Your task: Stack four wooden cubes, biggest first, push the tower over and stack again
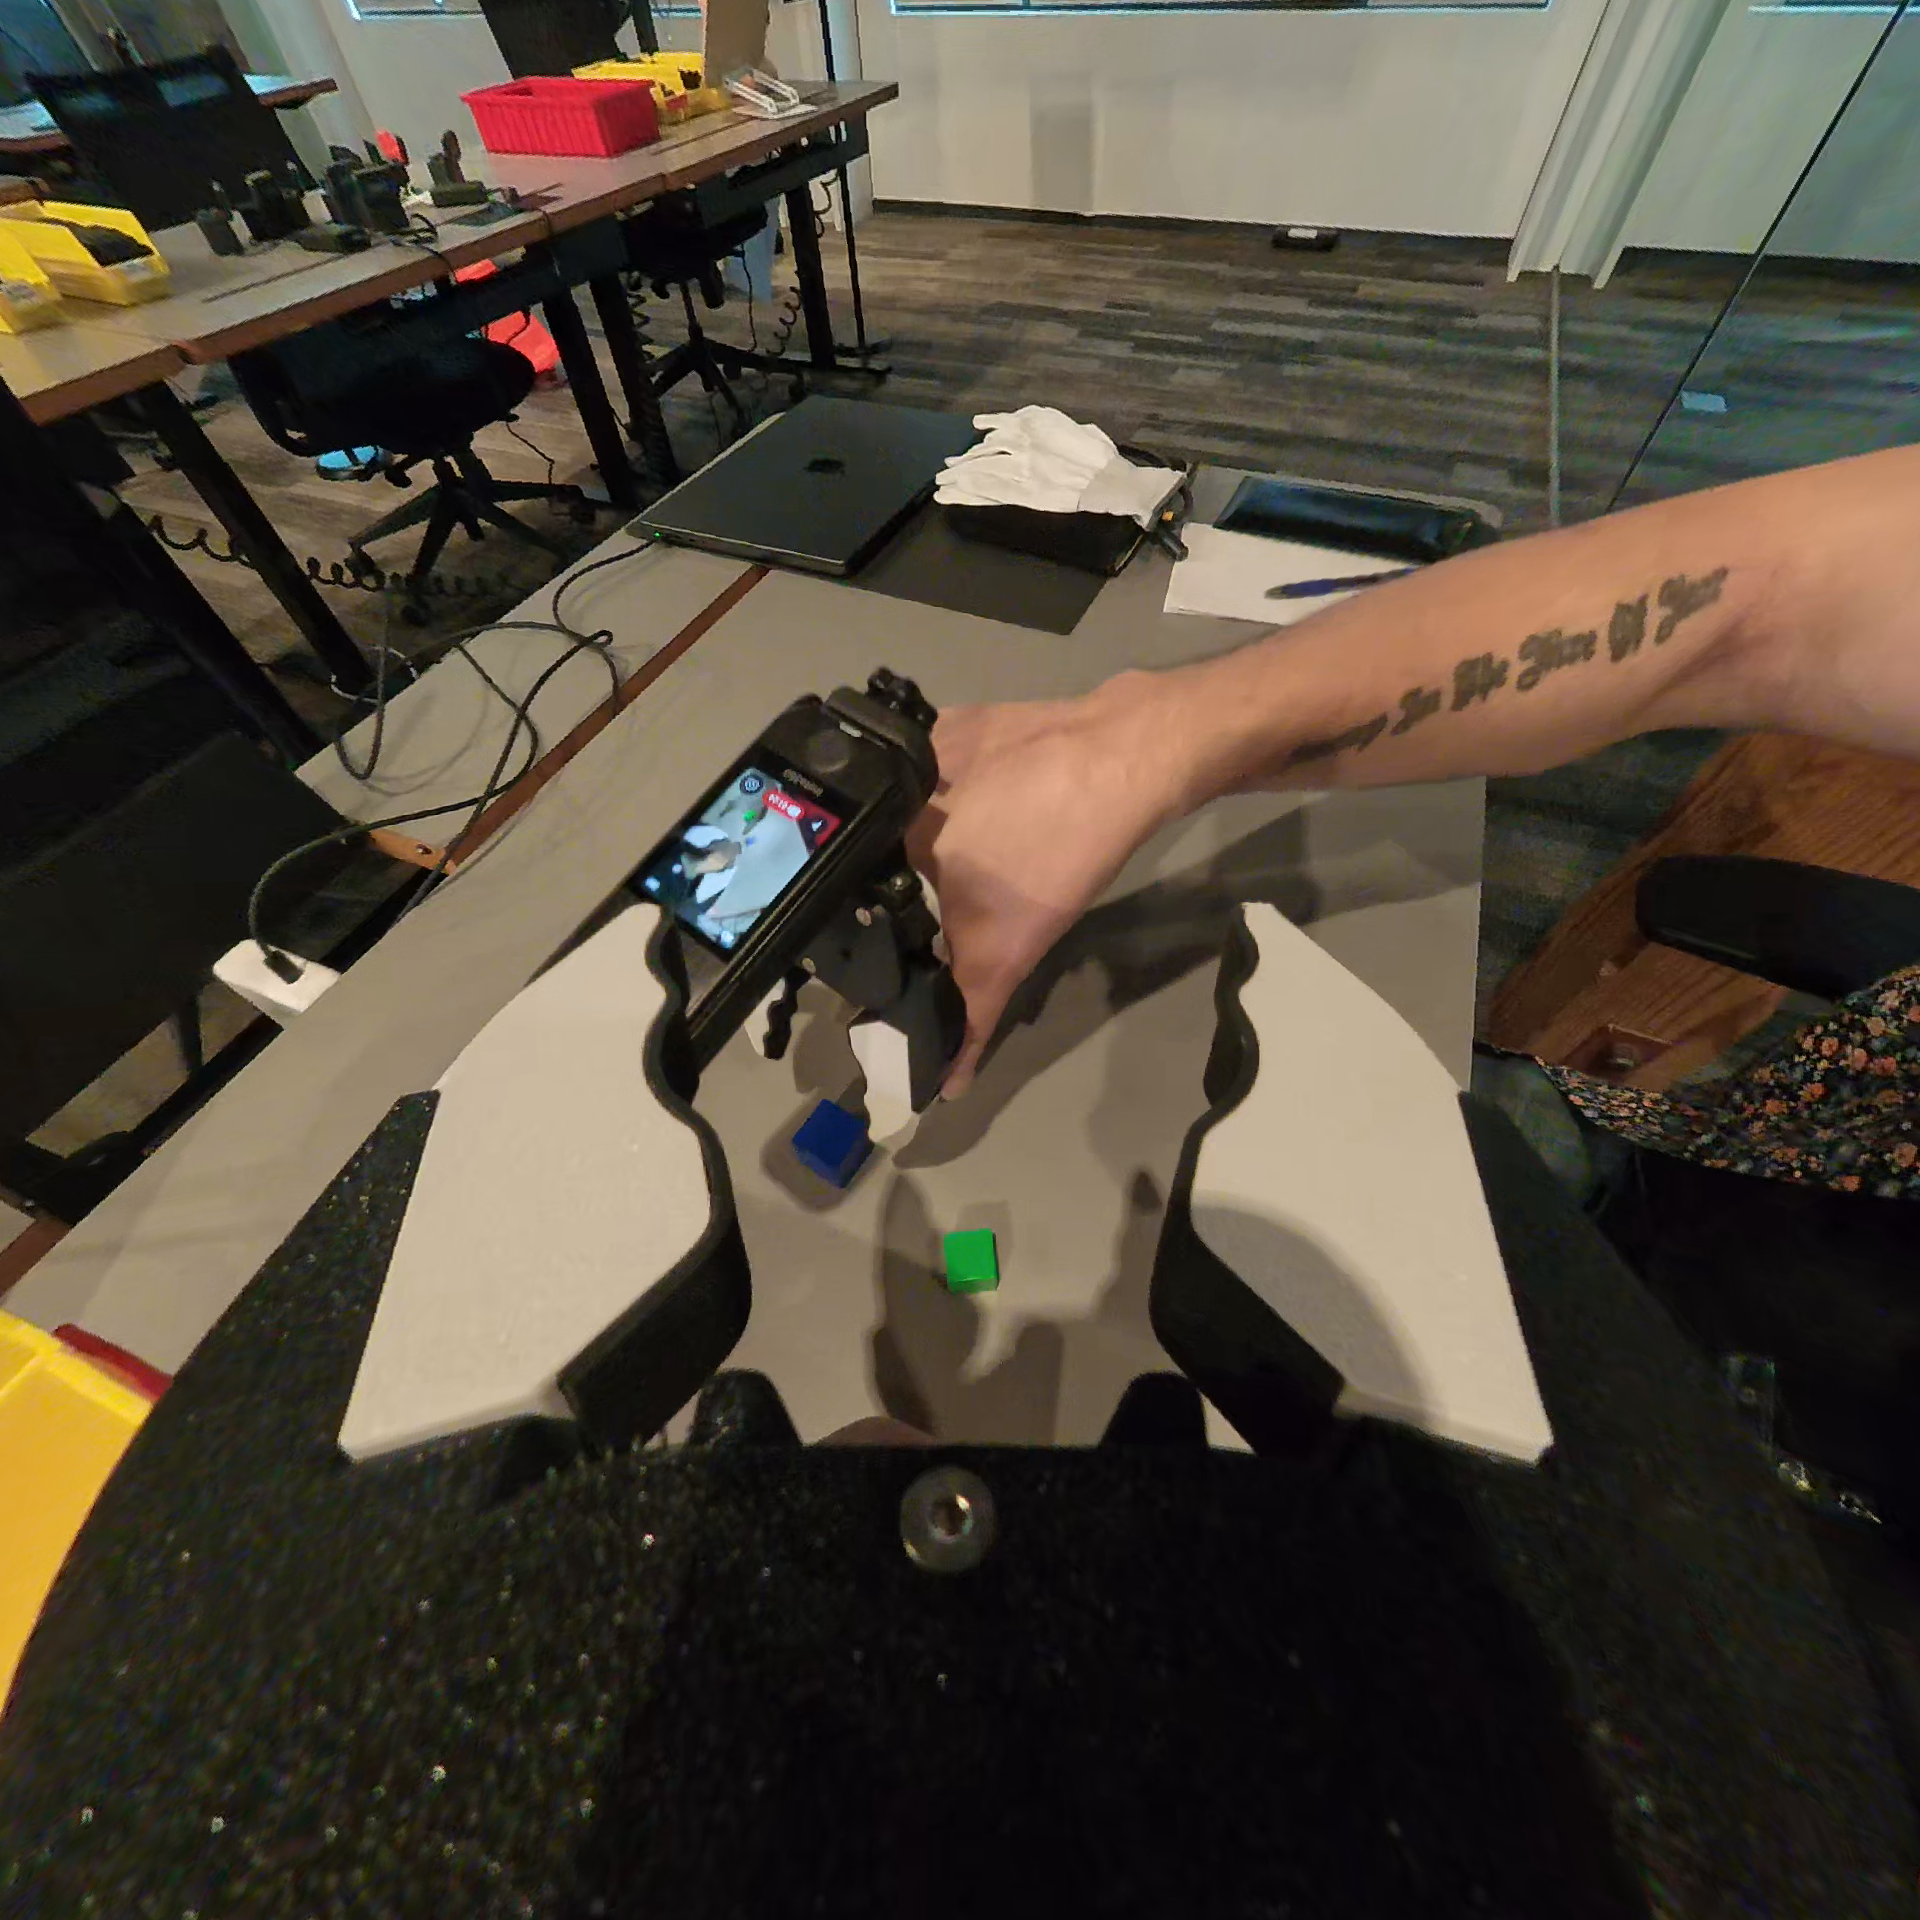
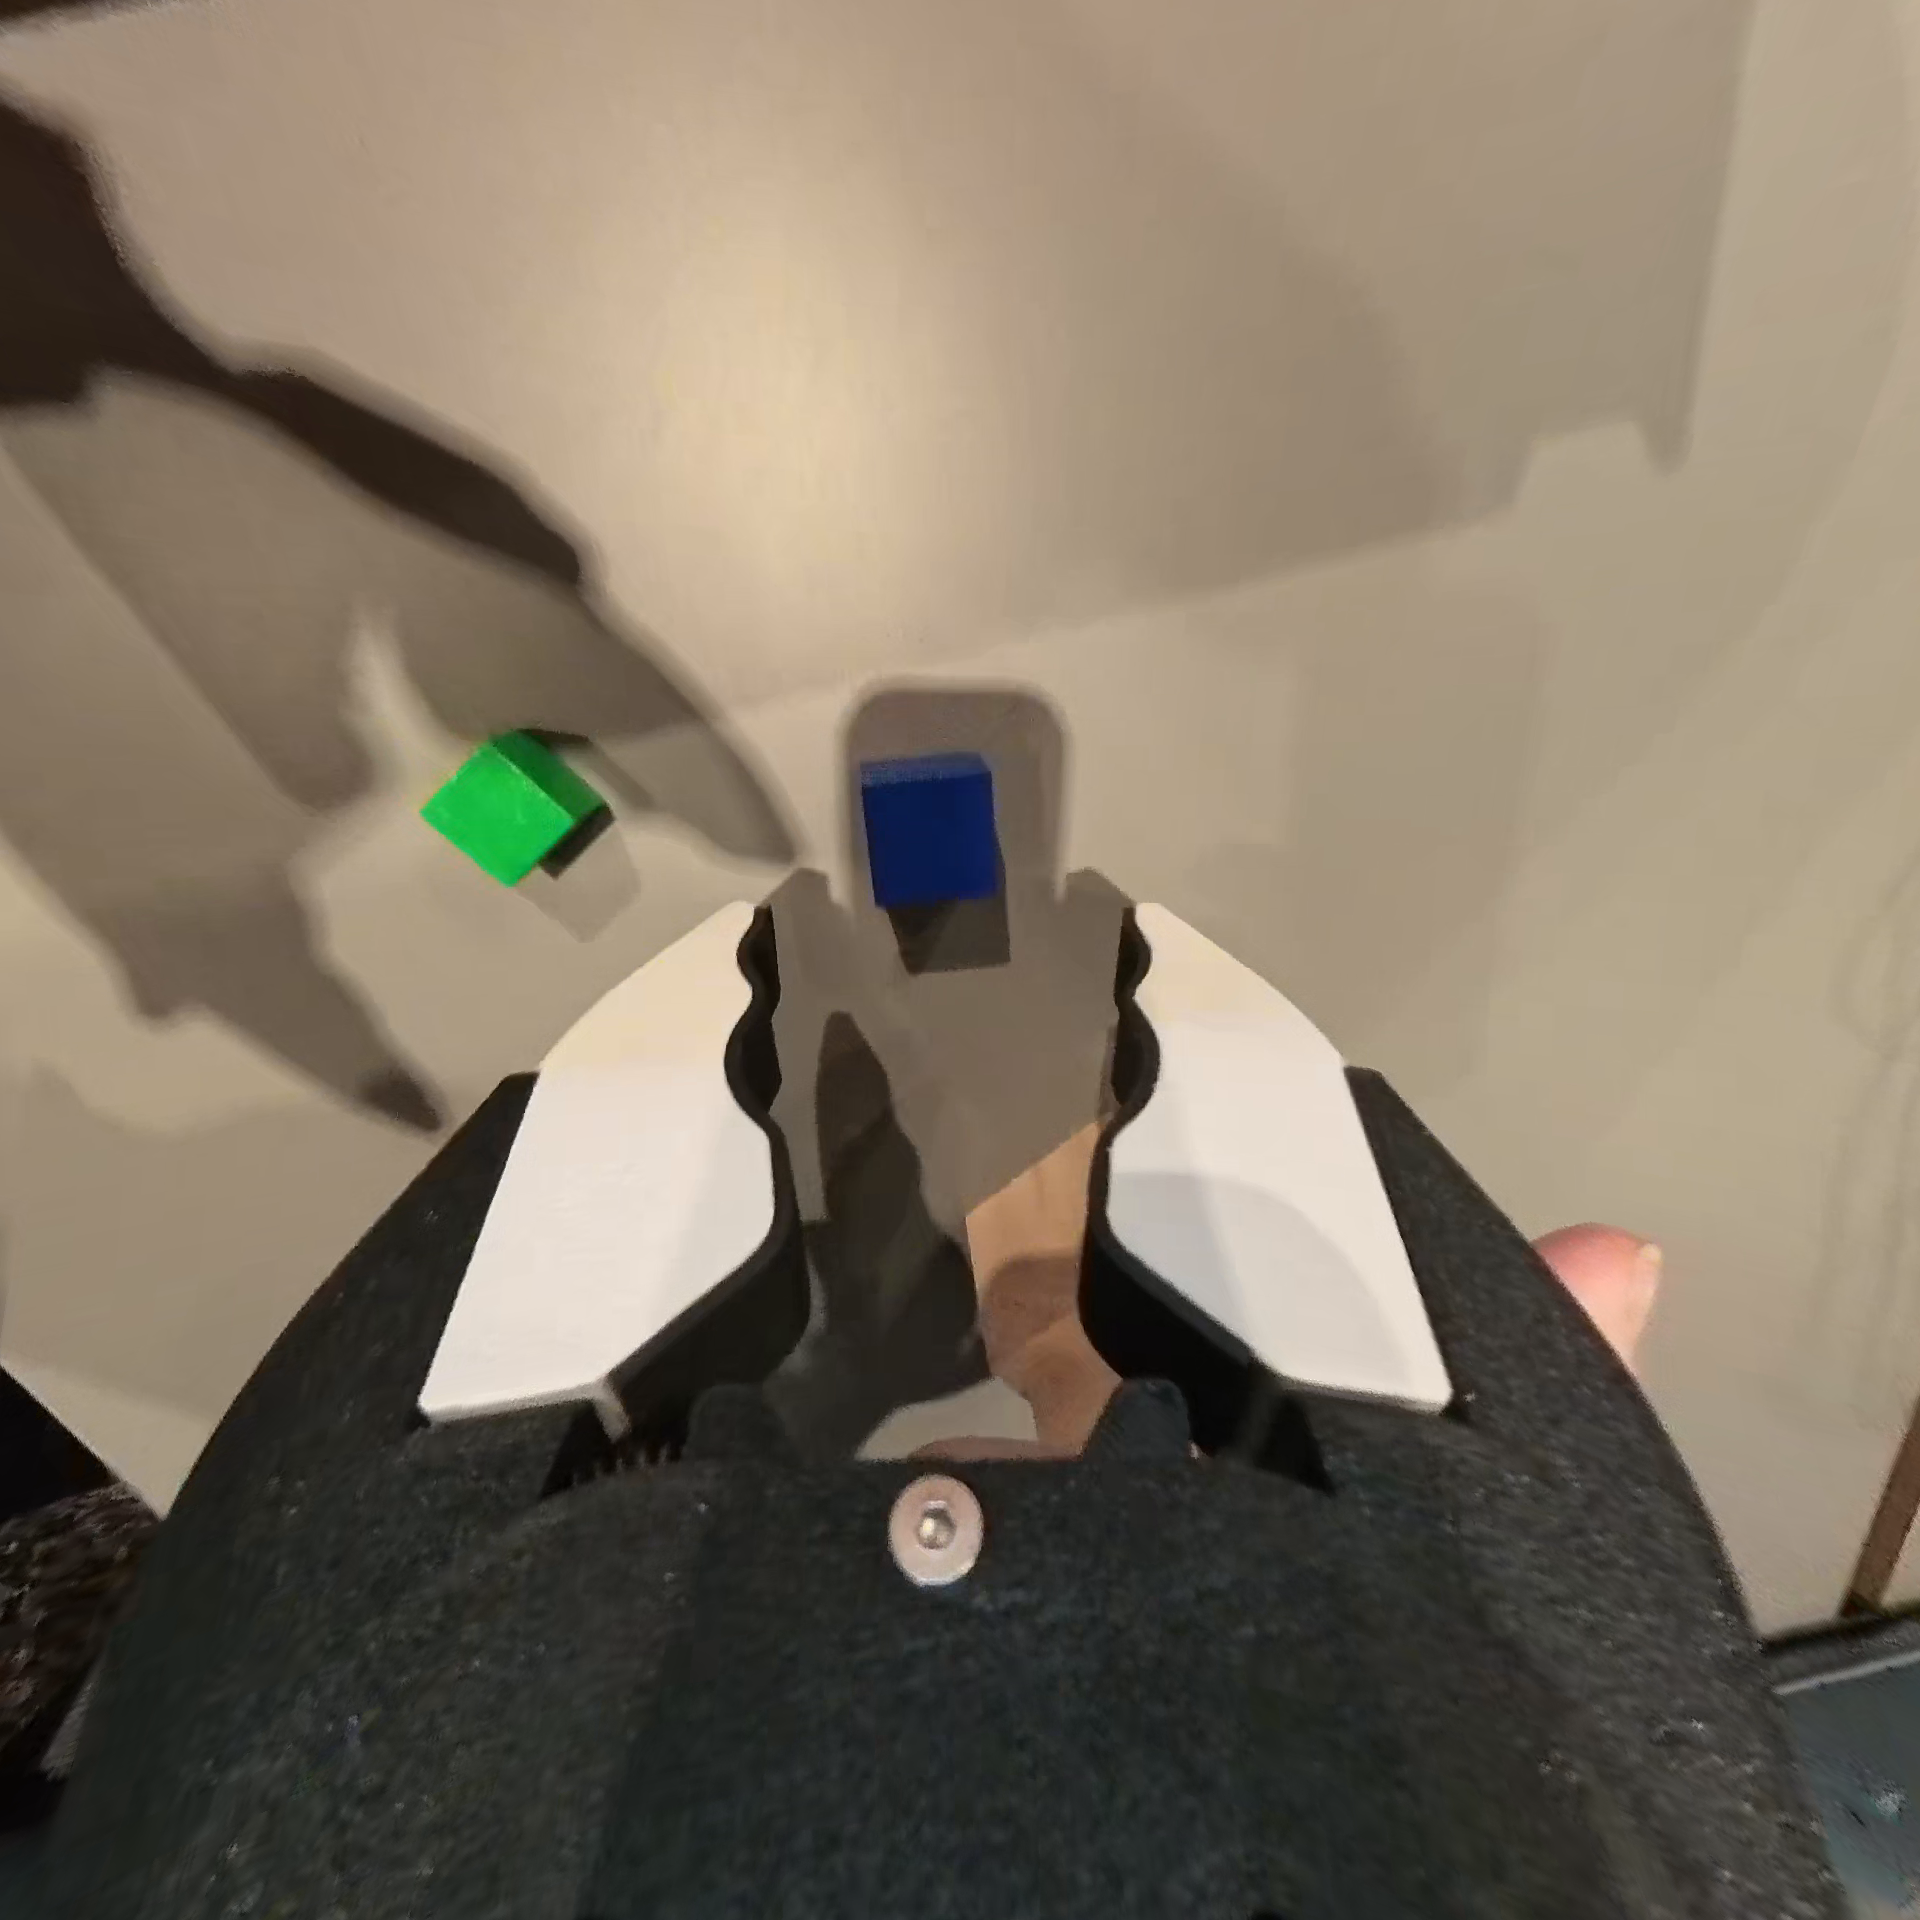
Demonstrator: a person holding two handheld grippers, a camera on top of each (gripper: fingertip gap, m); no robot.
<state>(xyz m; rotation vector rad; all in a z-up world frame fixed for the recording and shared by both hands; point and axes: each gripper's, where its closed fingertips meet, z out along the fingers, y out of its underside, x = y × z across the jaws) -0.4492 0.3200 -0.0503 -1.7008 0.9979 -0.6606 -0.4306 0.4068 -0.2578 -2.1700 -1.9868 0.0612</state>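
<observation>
The grey table point(image 1: 1299, 1039) carries every item listed here. At its far end, toward 12 o'clock in the left wrist view, lie a closed dark laptop point(image 1: 800, 483), a pair of white gloves point(image 1: 1049, 462) on a black box, a black case point(image 1: 1340, 520) and a sheet of paper with a blue pen point(image 1: 1340, 584). Other desks at 10 to 11 o'clock hold a red bin point(image 1: 566, 114) and yellow bins point(image 1: 78, 260).

The left gripper point(image 1: 961, 1122) fills the lower half of its own view. Its white-faced fingers point(image 1: 551, 1195) are spread wide and hold nothing; it hangs above the table without touching either block.

The right gripper point(image 2: 940, 914) is held by a bare hand point(image 1: 1023, 831) at 12 o'clock from the left gripper, with a small camera screen point(image 1: 743, 847) on its back. Its fingers point(image 2: 644, 1143) stand apart and empty, tips pointing down at the table.

The blue cube point(image 2: 925, 826) rests on the table just ahead of the right gripper's tips, at 12 o'clock in the right wrist view, in line with the gap but outside it and not touching either finger.

The green cube point(image 2: 509, 805) rests on the table at 10 o'clock from the right gripper's tips, near the blue cube point(image 1: 831, 1141) but apart from it. In the left wrist view the green cube point(image 1: 969, 1259) sits between the spread left fingers, at 5 o'clock from the blue cube.
</observation>
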